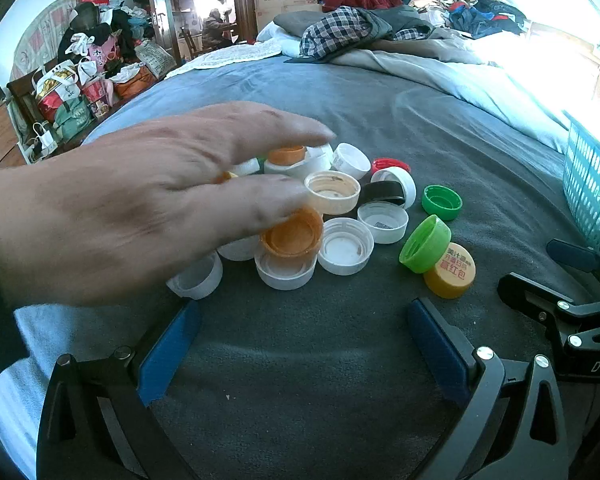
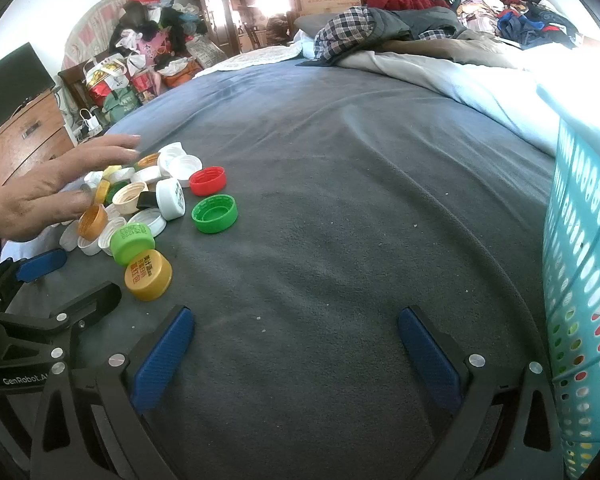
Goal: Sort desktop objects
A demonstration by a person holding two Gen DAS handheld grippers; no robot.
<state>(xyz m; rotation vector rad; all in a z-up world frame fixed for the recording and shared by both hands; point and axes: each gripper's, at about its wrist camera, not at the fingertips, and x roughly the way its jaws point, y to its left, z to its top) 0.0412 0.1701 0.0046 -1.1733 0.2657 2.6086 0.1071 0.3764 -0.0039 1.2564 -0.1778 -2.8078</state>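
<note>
Cluttered bedroom, with a dark grey fleece blanket (image 2: 340,200) covering the bed. Mixed plastic bottle caps (image 1: 340,216) lie heaped just ahead of the spread, empty left gripper (image 1: 300,344), under a bare hand (image 1: 140,200). Right gripper (image 2: 296,360) gapes empty beside a turquoise perforated plastic basket (image 2: 580,260).

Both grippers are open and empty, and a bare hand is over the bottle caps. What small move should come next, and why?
Probably wait for the hand to leave the pile, then bring the left gripper forward to the yellow cap. It lies at the pile's near edge, closest to the open jaws, leaning only on the tilted green cap.
</note>
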